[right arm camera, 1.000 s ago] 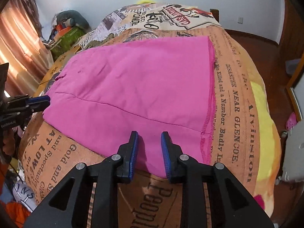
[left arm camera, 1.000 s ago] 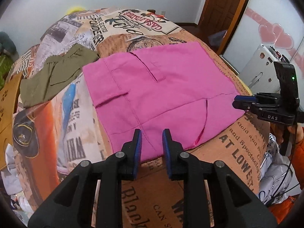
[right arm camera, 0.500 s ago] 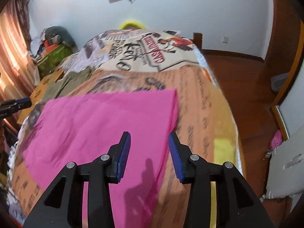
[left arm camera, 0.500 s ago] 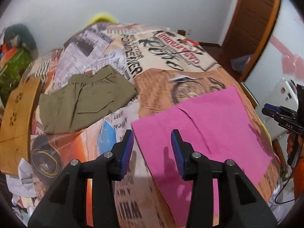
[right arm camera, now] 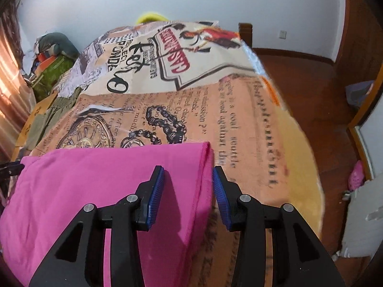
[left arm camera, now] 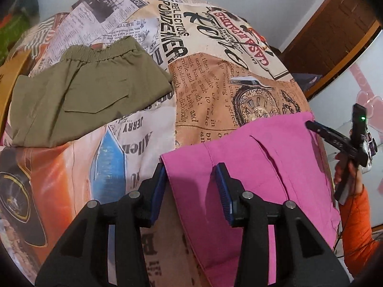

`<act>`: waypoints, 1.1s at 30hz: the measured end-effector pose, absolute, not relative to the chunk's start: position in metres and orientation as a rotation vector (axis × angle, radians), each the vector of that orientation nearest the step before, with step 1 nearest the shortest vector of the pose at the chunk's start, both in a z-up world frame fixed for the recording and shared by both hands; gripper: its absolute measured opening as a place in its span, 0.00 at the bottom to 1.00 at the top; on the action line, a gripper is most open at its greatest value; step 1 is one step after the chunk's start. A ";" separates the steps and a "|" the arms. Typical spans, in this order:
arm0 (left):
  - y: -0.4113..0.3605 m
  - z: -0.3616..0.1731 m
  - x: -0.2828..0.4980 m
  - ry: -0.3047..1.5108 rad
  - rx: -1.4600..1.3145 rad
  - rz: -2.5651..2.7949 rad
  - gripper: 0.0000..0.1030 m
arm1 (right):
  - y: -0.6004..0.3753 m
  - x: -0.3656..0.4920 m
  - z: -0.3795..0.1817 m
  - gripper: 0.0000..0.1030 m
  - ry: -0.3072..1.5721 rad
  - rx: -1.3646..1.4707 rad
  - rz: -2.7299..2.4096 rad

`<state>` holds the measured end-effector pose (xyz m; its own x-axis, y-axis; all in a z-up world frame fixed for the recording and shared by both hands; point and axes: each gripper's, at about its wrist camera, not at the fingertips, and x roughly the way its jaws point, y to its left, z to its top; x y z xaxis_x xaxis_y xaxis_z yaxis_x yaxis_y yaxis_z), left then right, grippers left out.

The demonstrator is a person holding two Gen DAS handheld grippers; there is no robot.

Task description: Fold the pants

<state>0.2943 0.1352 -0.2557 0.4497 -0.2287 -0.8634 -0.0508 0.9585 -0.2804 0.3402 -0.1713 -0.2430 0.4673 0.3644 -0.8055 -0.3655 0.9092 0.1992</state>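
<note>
Pink pants [left arm camera: 258, 167] lie flat on the printed bedspread; they also show in the right wrist view [right arm camera: 100, 186]. My left gripper [left arm camera: 191, 189] is open, its jaws standing either side of the pants' far left corner. My right gripper [right arm camera: 189, 191] is open, its jaws either side of the far right corner. Neither grips cloth. The right gripper also shows at the right edge of the left wrist view [left arm camera: 335, 138].
Folded olive green pants [left arm camera: 79, 95] lie on the bedspread [left arm camera: 215, 76] to the far left. The bed's right edge drops to a wooden floor [right arm camera: 323, 100]. A wooden door [left arm camera: 335, 24] and clutter [right arm camera: 50, 55] stand by the walls.
Both grippers opened wide and moved from the near hem to the far corners of the pink pants. The pants look shorter front to back than a second ago.
</note>
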 end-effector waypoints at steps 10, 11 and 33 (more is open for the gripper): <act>0.121 -0.237 0.284 0.995 -0.183 -0.082 0.03 | -0.160 0.337 -0.240 0.04 0.899 -0.008 0.507; 0.117 -0.231 0.280 0.966 -0.141 -0.066 0.03 | -0.158 0.336 -0.236 0.03 0.878 -0.027 0.502; 0.089 -0.193 0.275 0.903 0.040 -0.039 0.42 | -0.130 0.313 -0.179 0.42 0.868 -0.086 0.565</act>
